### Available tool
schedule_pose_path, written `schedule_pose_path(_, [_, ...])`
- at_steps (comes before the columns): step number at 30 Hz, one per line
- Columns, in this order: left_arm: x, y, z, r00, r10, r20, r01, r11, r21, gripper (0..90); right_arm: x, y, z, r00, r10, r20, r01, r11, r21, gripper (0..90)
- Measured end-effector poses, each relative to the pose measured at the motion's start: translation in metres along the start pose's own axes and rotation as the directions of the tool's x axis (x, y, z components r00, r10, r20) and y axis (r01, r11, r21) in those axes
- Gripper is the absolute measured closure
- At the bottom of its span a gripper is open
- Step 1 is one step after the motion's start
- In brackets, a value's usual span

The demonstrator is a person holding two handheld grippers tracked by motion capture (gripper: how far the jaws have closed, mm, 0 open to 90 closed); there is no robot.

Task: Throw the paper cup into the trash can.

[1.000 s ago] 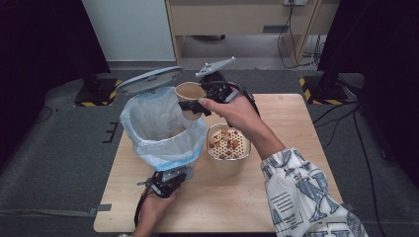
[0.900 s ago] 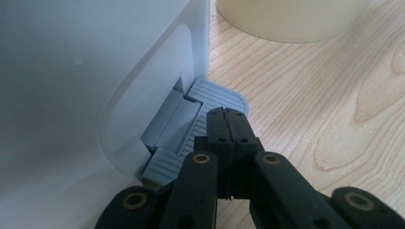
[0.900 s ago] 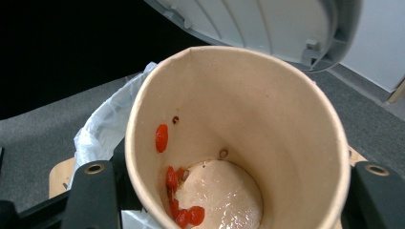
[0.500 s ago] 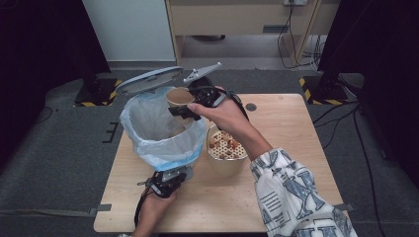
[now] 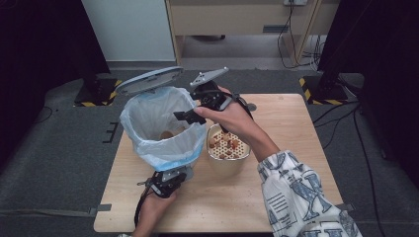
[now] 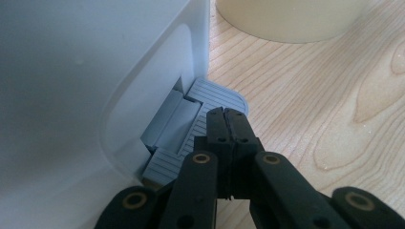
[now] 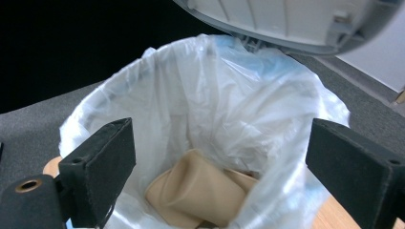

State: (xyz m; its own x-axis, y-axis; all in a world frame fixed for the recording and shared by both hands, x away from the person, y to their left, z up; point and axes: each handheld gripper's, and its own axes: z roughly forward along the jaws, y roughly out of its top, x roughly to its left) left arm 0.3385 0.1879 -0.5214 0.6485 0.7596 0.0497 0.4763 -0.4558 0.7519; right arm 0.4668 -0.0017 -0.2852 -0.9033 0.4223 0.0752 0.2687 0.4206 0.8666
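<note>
Now my right gripper [image 5: 190, 114] is hanging spread over the lined bin [image 5: 160, 128], jaws just opened; the paper cup [image 7: 200, 193], gripped a second ago, is lying inside. My left gripper [image 6: 224, 117], pressed together, is holding down the pedal [image 6: 210, 98], lid [image 5: 148, 80] up.

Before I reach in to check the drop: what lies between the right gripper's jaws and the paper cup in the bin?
Nothing: right gripper view shows open air between right gripper and cup.
</note>
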Motion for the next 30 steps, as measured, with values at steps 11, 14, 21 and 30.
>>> schedule_pose_path(11, [0.0, 0.0, 0.0, 1.0, 0.001, 0.0, -0.001, 1.0, 0.0, 89.0, -0.016, -0.015, -0.015, 0.9981, 0.039, 0.048, -0.038, 0.999, -0.01, 11.2])
schedule_pose_path(14, [0.0, 0.0, 0.0, 1.0, -0.001, 0.001, 0.001, 1.0, 0.0, 89.0, -0.02, -0.018, -0.019, 0.9969, 0.046, 0.064, -0.045, 0.999, -0.019, 10.9])
schedule_pose_path(21, [0.0, 0.0, 0.0, 1.0, -0.001, 0.001, 0.001, 1.0, 0.001, 89.0, -0.03, -0.027, -0.031, 0.9901, 0.077, 0.117, -0.074, 0.997, -0.031, 9.7])
schedule_pose_path(30, [0.0, 0.0, 0.0, 1.0, -0.003, 0.002, 0.003, 1.0, -0.003, 88.9, -0.043, -0.041, -0.049, 0.9836, 0.11, 0.143, -0.105, 0.993, -0.047, 9.6])
